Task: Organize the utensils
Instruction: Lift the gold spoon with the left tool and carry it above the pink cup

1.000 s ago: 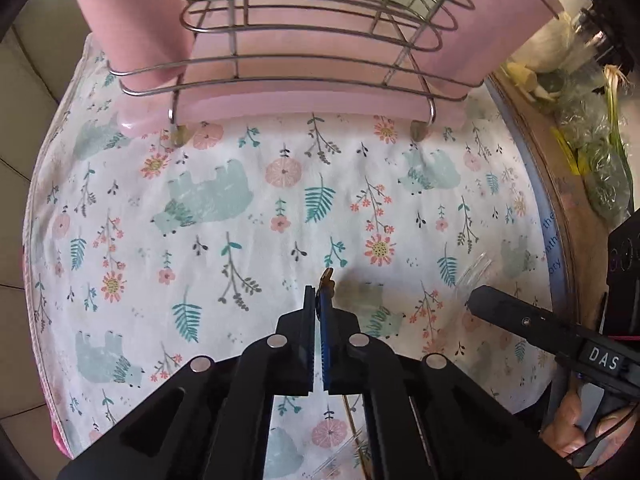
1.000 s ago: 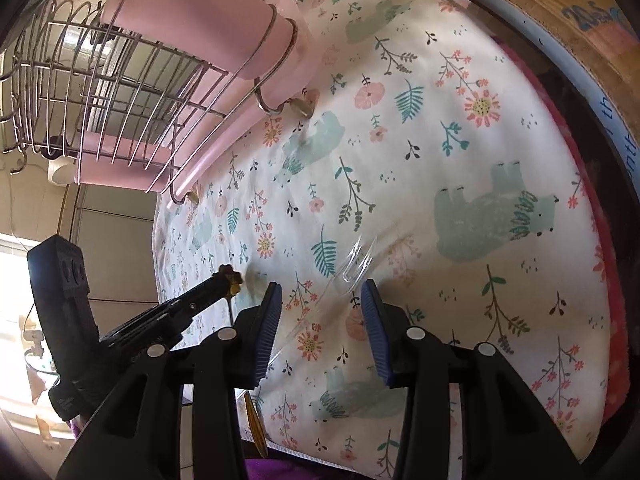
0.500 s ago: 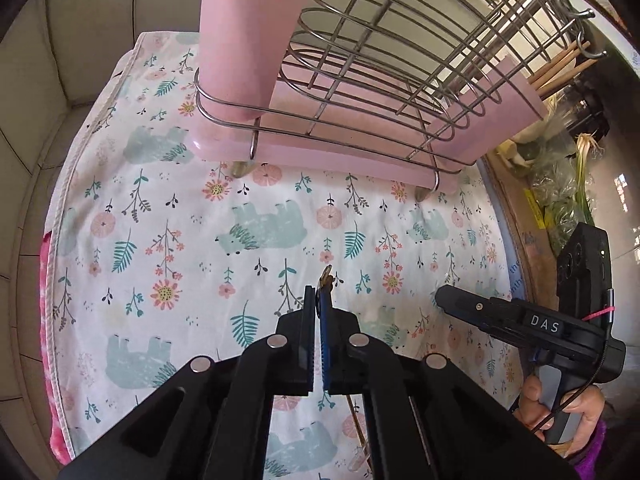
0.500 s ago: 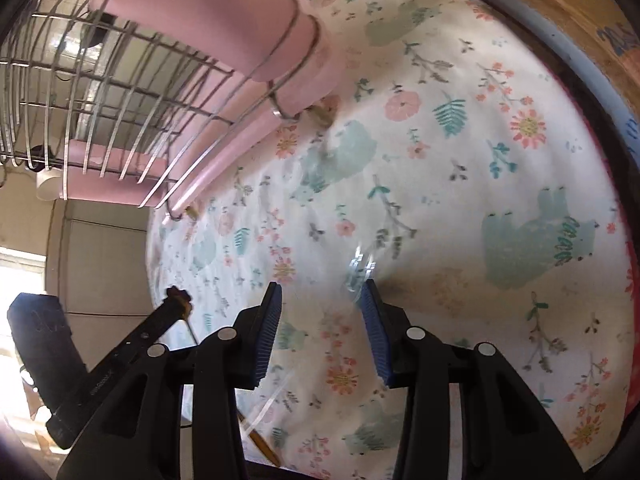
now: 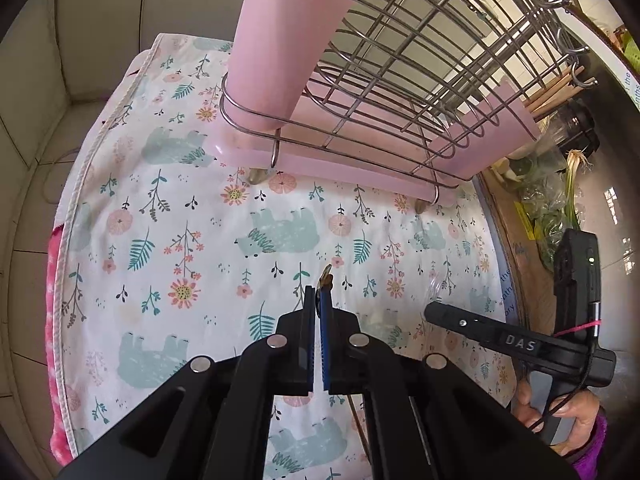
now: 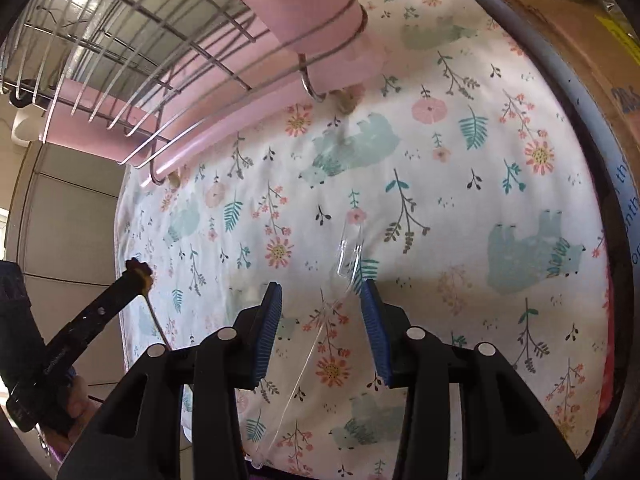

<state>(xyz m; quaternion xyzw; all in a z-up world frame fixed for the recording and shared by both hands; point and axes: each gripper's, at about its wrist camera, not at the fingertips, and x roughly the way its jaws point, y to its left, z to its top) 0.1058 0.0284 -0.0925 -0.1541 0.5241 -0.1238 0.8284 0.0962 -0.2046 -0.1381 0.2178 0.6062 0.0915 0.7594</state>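
A thin gold utensil (image 5: 325, 276) is pinched tight in the left tool (image 5: 318, 300), above the flowered cloth (image 5: 192, 216) on the desk. A clear plastic fork (image 6: 347, 256) is seen between the right tool's (image 6: 320, 300) half-spread fingers; whether they touch it cannot be told. A wire rack (image 5: 400, 80) with a pink cup (image 5: 280, 48) stands behind.

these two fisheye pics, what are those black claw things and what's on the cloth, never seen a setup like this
The black claws are handheld two-finger grippers, one in each of a person's hands, with no robot arm. Each picture comes from a camera on one gripper, looking along its fingers.

In the left view, the left gripper is shut on a thin brown-tipped utensil. In the right view, the right gripper has a clear plastic utensil between its partly parted fingers; whether they press it is unclear.

Below is a floral cloth, with a wire rack on a pink tray and a pink cup.
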